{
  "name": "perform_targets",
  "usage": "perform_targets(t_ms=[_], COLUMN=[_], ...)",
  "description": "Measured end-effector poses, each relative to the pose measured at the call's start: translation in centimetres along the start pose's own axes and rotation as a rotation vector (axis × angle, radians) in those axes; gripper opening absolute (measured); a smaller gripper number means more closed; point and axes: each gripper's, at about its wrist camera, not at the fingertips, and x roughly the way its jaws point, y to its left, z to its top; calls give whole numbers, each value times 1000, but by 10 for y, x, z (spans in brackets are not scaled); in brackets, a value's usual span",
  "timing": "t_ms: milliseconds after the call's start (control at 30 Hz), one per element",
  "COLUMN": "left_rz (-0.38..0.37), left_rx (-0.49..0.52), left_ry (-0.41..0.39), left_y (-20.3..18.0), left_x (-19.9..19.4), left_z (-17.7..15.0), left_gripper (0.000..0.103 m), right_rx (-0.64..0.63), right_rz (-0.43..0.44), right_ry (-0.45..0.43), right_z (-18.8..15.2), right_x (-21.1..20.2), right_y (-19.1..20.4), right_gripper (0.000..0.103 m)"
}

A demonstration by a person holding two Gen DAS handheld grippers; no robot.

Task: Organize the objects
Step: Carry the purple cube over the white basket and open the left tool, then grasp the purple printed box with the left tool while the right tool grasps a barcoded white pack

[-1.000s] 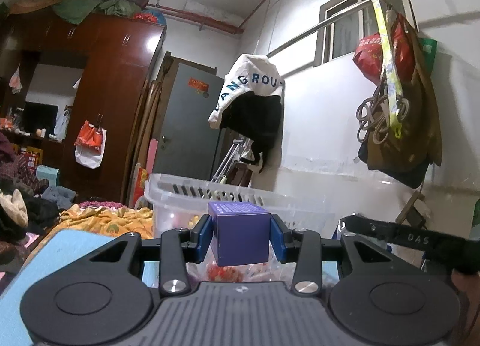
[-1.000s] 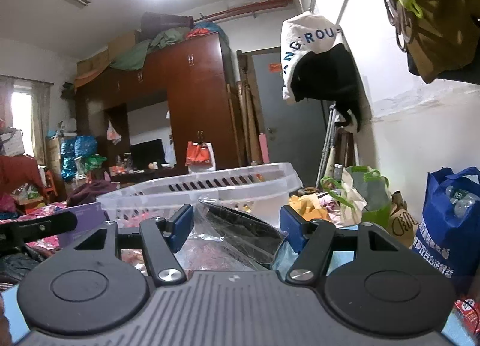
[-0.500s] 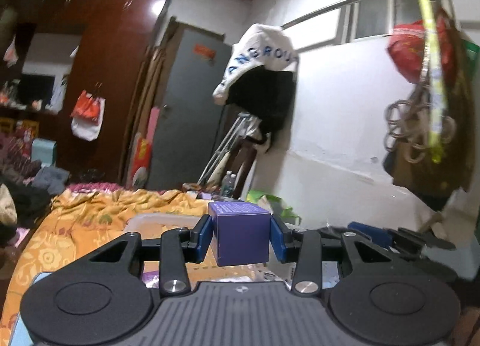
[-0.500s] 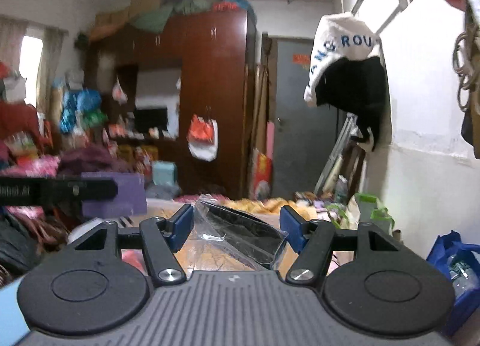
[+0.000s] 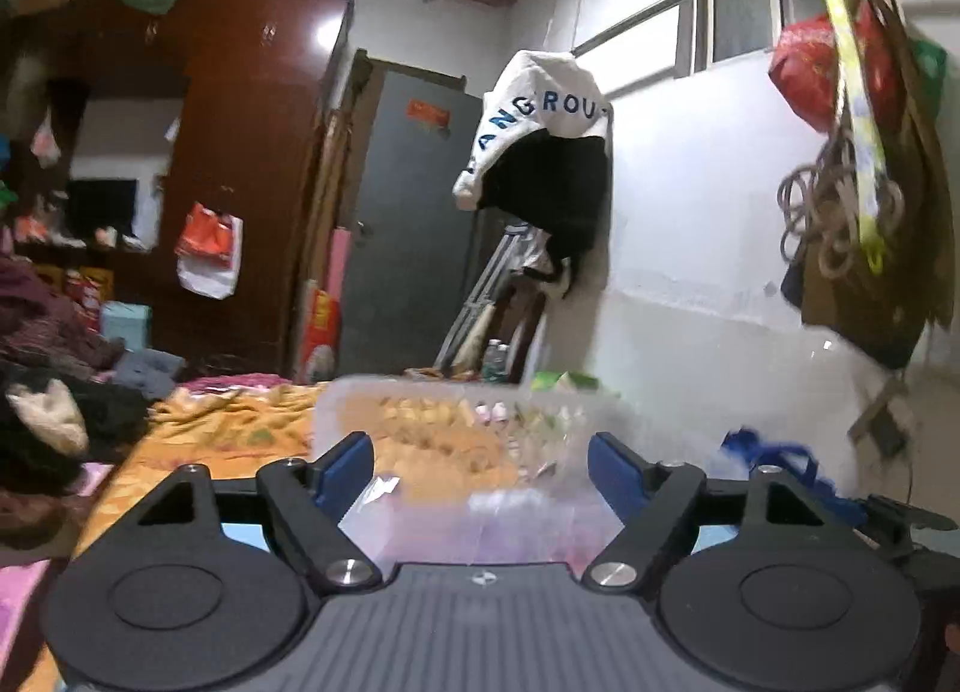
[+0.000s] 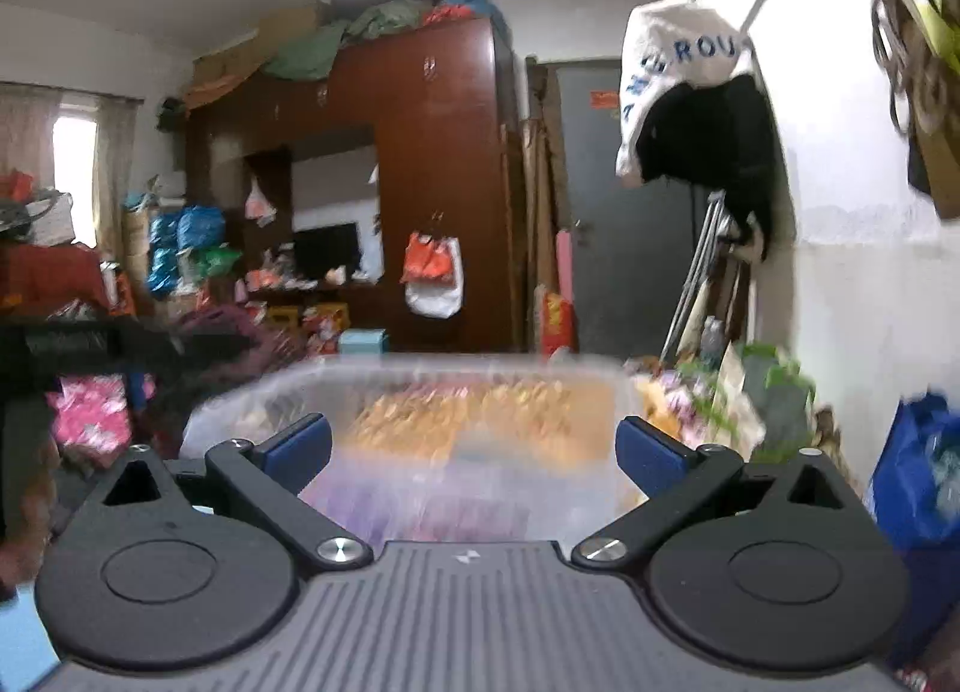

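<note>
A: Since both grippers now hang over the clear plastic basket (image 6: 420, 404), what has changed in it?

B: Its load, I judge. The basket fills the middle of both wrist views, blurred, with orange and pink packets showing through its walls. It sits at twelve o'clock from each gripper, just ahead of the fingertips. Half a second ago the left gripper (image 5: 480, 470) clamped a purple box and the right gripper (image 6: 474, 455) carried a crinkled clear packet. Neither thing sits between the jaws any more.

A: So both are released?

B: Yes. The left jaws have just been opening and stand wide with nothing between them; only the basket's rim and a haze of purple and pink show through the gap. The right jaws have just been opening too, and stand as wide as they go, also empty.

A: Where is the purple box, then?

B: I cannot pick it out cleanly. A purplish blur lies low inside the basket at six o'clock from its rim in both views, which may be the box, but the smear is too heavy to be sure. The clear packet I cannot find at all.

A: And for the tidying?

B: My reading is that two items have gone into the basket together, so this drop is done. Next comes pulling both grippers back and finding more loose things; the orange bedspread (image 5: 240, 422) at nine o'clock of the basket is one place to look.
</note>
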Motion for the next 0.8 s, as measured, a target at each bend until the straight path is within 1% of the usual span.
perform_targets(t_ms=[67, 133, 167, 200, 233, 267, 333, 400, 467, 500, 533, 567, 600, 667, 767, 800], left_rz=[5, -10, -13, -10, -3, 3, 12, 25, 22, 25, 29, 30, 29, 37, 73, 81], left_rx=[8, -8, -14, -20, -29, -36, -33, -28, -15, 1, 18, 36, 57, 99, 145, 143], left_ry=[21, 45, 65, 87, 102, 112, 134, 143, 133, 142, 155, 168, 176, 180, 208, 219], left_y=[4, 14, 19, 24, 28, 33, 37, 39, 36, 34, 31, 29, 26, 19, 13, 14], left_x=[-15, -24, -25, -23, -22, -21, -20, -22, -24, -23, -21, -20, -20, -21, -17, -15], left_z=[-18, -34, -40, -45, -49, -53, -60, -62, -62, -62, -63, -65, -66, -69, -71, -71], left_gripper=[82, 82, 82, 82, 82, 82, 82, 82, 82, 82, 82, 82, 82, 82, 82, 82], right_rx=[-16, -27, -13, 7, 19, 5, -47, -70, -104, -113, -114, -108, -101, -94, -86, -90], right_rz=[17, 28, 46, 60, 65, 62, 64, 93, 81, 73, 65, 58, 50, 39, 43, 45], right_ry=[32, 65, 70, 59, 55, 72, 114, 142, 154, 158, 163, 164, 160, 151, 161, 168], right_z=[-22, -33, -34, -32, -32, -33, -39, -45, -45, -45, -46, -47, -47, -48, -47, -47], right_x=[-5, -4, -5, -8, -10, -8, -4, -3, -1, 0, 1, 0, -1, -4, -3, -2], right_y=[2, 5, 3, 0, -1, 0, 5, 9, 15, 16, 17, 16, 16, 15, 12, 13], right_gripper=[103, 101, 98, 88, 83, 81, 70, 70, 65, 60, 52, 48, 38, 38, 38, 41])
